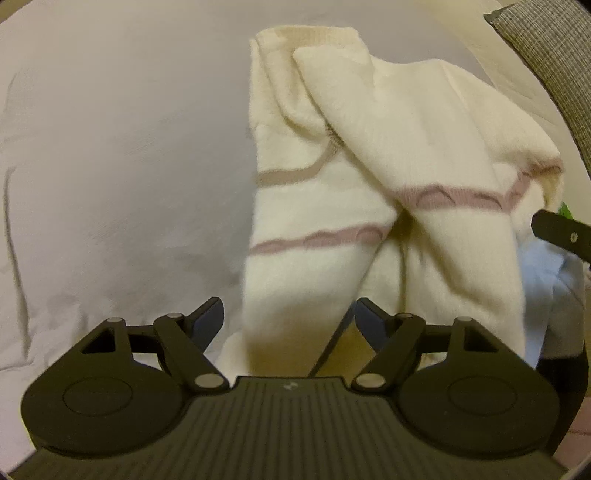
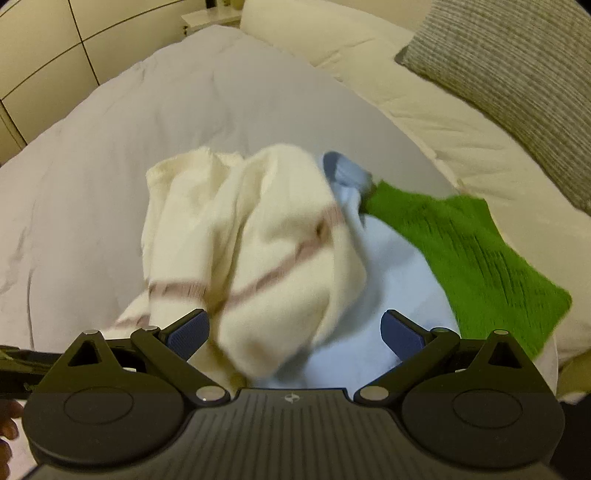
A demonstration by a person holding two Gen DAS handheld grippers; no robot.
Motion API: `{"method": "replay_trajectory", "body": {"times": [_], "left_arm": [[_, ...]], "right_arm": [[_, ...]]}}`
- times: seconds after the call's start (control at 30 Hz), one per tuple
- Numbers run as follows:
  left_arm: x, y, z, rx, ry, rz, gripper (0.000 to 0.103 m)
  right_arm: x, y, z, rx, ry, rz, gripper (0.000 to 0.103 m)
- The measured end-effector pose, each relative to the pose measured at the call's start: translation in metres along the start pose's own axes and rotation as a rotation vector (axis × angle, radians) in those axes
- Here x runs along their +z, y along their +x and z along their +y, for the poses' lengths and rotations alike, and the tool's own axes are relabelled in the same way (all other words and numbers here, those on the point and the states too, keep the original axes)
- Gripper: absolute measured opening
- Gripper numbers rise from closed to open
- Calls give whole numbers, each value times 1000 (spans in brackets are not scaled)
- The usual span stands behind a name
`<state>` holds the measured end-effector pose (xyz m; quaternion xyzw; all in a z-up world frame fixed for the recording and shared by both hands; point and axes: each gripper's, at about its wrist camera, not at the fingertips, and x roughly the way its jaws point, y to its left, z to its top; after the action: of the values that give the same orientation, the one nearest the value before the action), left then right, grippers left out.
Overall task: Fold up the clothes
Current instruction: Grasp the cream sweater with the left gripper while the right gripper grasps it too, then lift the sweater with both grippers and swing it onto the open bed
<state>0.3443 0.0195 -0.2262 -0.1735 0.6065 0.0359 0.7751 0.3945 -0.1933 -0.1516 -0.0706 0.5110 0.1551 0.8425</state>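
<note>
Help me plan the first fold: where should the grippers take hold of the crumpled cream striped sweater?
Probably grip the cream striped sweater at its ribbed hem band, the one clean edge showing, at the far end. Come from above with the open left gripper; the rest is bunched in overlapping folds.

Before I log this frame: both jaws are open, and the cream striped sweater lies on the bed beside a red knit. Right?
Not quite. The knit is green, not red, as the right wrist view shows. The rest holds: both jaws open, cream striped sweater on the bed.
</note>
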Motion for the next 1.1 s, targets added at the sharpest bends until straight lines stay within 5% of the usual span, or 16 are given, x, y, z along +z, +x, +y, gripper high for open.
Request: {"method": "replay_trajectory", "body": {"times": [0.3, 0.37, 0.5, 0.53, 0.67, 0.73, 0.93, 1.1], "left_arm": [[21, 47, 3, -58, -71, 39, 75], [24, 57, 3, -72, -81, 50, 72], [24, 61, 4, -130, -102, 37, 20], [24, 57, 3, -129, -103, 15, 18], [19, 22, 6, -90, -71, -121, 16], [16, -4, 15, -86, -69, -187, 16], [-8, -97, 56, 3, -122, -403, 15], [-60, -168, 100, 82, -206, -529, 15]], "right_arm": [[21, 42, -7, 6, -16, 37, 100], [25, 51, -8, 8, -20, 46, 91], [29, 47, -8, 36, -25, 18, 66], [30, 42, -8, 46, -25, 3, 59], [33, 23, -7, 88, -26, -55, 24], [34, 13, -6, 110, -27, -85, 15], [39, -19, -2, 178, -35, -176, 14], [34, -67, 33, 322, -82, -256, 14]]}}
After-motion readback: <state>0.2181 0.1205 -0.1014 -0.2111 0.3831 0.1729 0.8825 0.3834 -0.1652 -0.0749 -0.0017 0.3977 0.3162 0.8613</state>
